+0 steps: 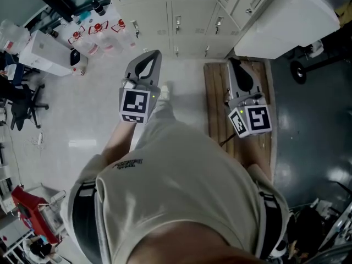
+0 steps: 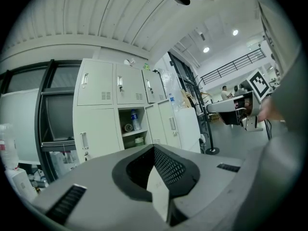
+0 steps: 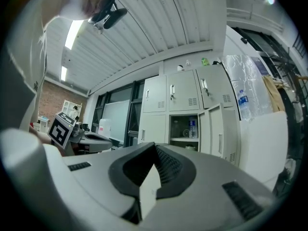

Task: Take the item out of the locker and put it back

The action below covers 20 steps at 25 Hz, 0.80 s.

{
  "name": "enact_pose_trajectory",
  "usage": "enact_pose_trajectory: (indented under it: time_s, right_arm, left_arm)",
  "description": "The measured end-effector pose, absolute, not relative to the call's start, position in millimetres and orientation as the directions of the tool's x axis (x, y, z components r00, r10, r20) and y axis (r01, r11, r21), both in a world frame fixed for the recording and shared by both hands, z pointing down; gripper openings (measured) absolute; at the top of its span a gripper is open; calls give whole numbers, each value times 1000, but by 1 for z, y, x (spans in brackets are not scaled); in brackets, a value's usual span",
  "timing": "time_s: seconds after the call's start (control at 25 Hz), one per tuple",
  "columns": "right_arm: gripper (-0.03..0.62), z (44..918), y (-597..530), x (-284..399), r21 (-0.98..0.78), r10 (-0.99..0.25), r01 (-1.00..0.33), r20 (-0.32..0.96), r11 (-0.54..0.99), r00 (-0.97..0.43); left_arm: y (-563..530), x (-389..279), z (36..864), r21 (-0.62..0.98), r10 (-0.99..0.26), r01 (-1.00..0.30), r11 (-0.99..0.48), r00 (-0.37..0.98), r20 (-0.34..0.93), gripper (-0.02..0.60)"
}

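A bank of pale lockers (image 1: 187,21) stands ahead of me. One compartment is open (image 2: 131,126); inside it are a water bottle (image 2: 135,120), a small roll (image 2: 128,127) on the shelf and a greenish item (image 2: 139,140) below. The right gripper view shows the same open compartment (image 3: 185,129), with the bottle (image 3: 192,128) and its door (image 3: 215,129) swung right. My left gripper (image 1: 155,54) and right gripper (image 1: 231,62) are held at waist height and point at the lockers from a distance. Both pairs of jaws meet at the tips, left (image 2: 155,150) and right (image 3: 154,146), with nothing between them.
A wooden pallet (image 1: 214,109) lies on the floor under my right gripper. A large white cabinet (image 1: 286,21) stands at the right of the lockers. Plastic water jugs (image 1: 99,37) cluster at the left, with an office chair (image 1: 22,100) further left.
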State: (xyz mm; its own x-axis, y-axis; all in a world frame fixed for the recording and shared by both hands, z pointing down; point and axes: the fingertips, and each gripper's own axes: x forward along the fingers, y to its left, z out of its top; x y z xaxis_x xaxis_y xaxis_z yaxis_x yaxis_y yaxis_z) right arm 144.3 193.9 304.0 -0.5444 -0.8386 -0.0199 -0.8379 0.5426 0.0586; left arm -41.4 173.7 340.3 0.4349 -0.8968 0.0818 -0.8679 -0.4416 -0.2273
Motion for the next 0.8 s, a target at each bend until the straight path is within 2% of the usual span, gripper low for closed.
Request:
enact_pose_trajectory:
  time_s: [0.24, 0.6, 0.8]
  right_arm:
    - [3, 306, 169, 145, 59, -851, -850, -19, 523, -525]
    - [3, 314, 103, 125, 55, -858, -857, -1, 513, -514]
    - [3, 308, 66, 109, 117, -863, -857, -10, 501, -506]
  left_arm:
    - [144, -40, 341, -222, -888, -861, -457, 457, 57, 14]
    - [73, -49, 354, -193, -873, -851, -488, 481, 86, 14]
    - [30, -57, 356, -184, -862, -842, -506, 495, 108, 14]
